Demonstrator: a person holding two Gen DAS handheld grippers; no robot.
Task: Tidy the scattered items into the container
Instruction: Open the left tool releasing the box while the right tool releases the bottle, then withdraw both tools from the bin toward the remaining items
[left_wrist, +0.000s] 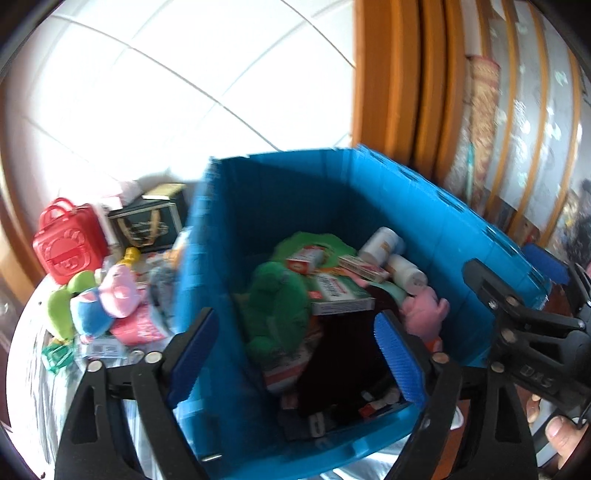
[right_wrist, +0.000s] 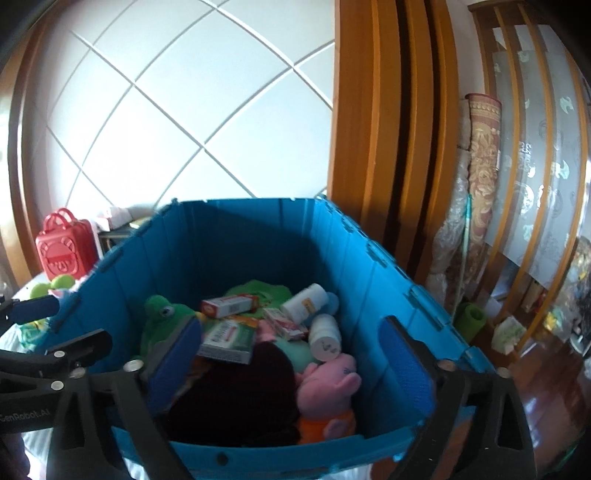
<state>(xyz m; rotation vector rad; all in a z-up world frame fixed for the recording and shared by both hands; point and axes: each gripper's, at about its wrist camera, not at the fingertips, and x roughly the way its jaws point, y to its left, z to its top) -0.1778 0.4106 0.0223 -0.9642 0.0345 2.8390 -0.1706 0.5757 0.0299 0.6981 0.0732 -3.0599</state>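
The blue crate (left_wrist: 443, 221) (right_wrist: 236, 229) fills both views. Inside it lie a green frog plush (left_wrist: 277, 295) (right_wrist: 162, 310), a pink pig plush (left_wrist: 424, 310) (right_wrist: 328, 380), white bottles (left_wrist: 380, 243) (right_wrist: 306, 302), small cartons (left_wrist: 336, 291) (right_wrist: 229, 339) and a dark cloth (right_wrist: 240, 398). My left gripper (left_wrist: 295, 354) hangs open over the crate's near left corner, with nothing between its pads. My right gripper (right_wrist: 291, 362) stands open over the crate's near edge, also empty. Left of the crate, a pink and blue plush (left_wrist: 107, 299), a green plush (left_wrist: 62, 310) and a pink packet (left_wrist: 136, 328) lie scattered.
A red toy case (left_wrist: 68, 240) (right_wrist: 62, 247) and a dark gift box (left_wrist: 151, 221) stand behind the scattered pile. A wooden door frame (right_wrist: 369, 147) and a rolled carpet (right_wrist: 484, 166) rise right of the crate. A person's hand (left_wrist: 561, 432) grips the right tool.
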